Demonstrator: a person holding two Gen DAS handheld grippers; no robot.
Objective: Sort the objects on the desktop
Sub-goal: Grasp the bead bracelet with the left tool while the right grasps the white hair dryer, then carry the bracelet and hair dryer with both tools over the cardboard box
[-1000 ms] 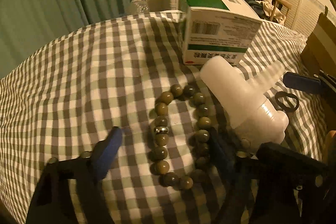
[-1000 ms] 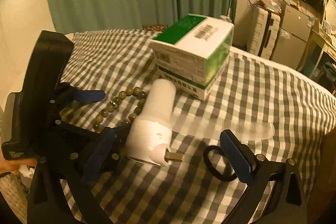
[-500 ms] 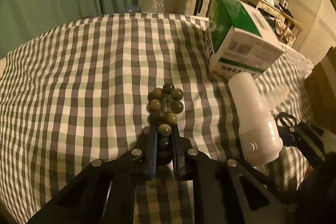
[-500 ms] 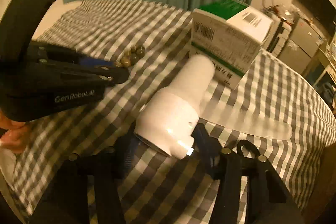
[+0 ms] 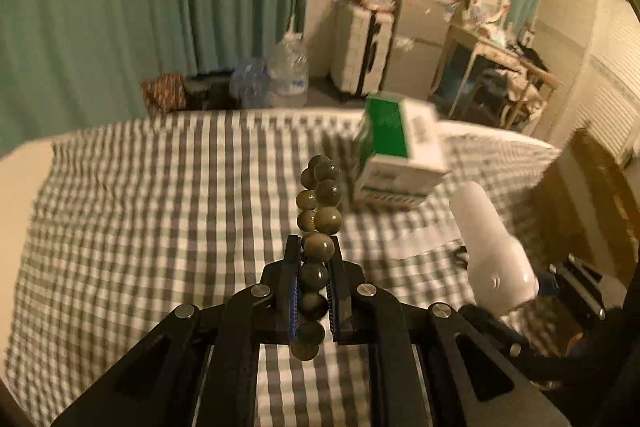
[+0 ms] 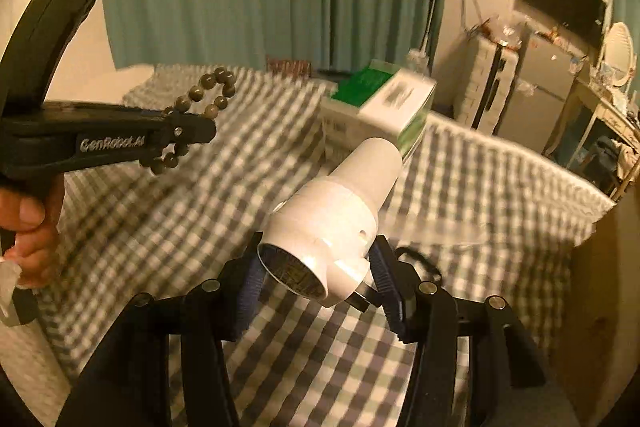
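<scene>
Since a sec ago both items have come up off the checked cloth (image 5: 160, 211): bracelet was lying flat in a loop w/ my left fingers spread either side, dryer lay on its side; now both ride in the air.

Left hand-held gripper (image 5: 315, 287) is closed tight on the bead bracelet (image 5: 318, 211), pinching the loop flat so a double row of beads sticks out past the tips and a few hang below. I judge it light, floppy, prob on elastic, and the round polished beads are slippery, so squeezing across both strands near the middle, as now, seems safest; a grip on one bead could roll out. Beads look olive-brown, glossy.

Green-and-white carton (image 6: 376, 107) sits on the cloth between the two, blurred.

Right hand-held gripper (image 6: 316, 283) is clamped about half-closed on the rear body of the white hair dryer (image 6: 336, 211), nozzle pointing away, raised over the tabletop. Hard smooth plastic, stiff, heavier than the beads and nose-heavy I'd guess; the fat barrel near the back grille is the spot to hold, tho it may twist. Black hair tie (image 6: 416, 259) lies just beyond.
</scene>
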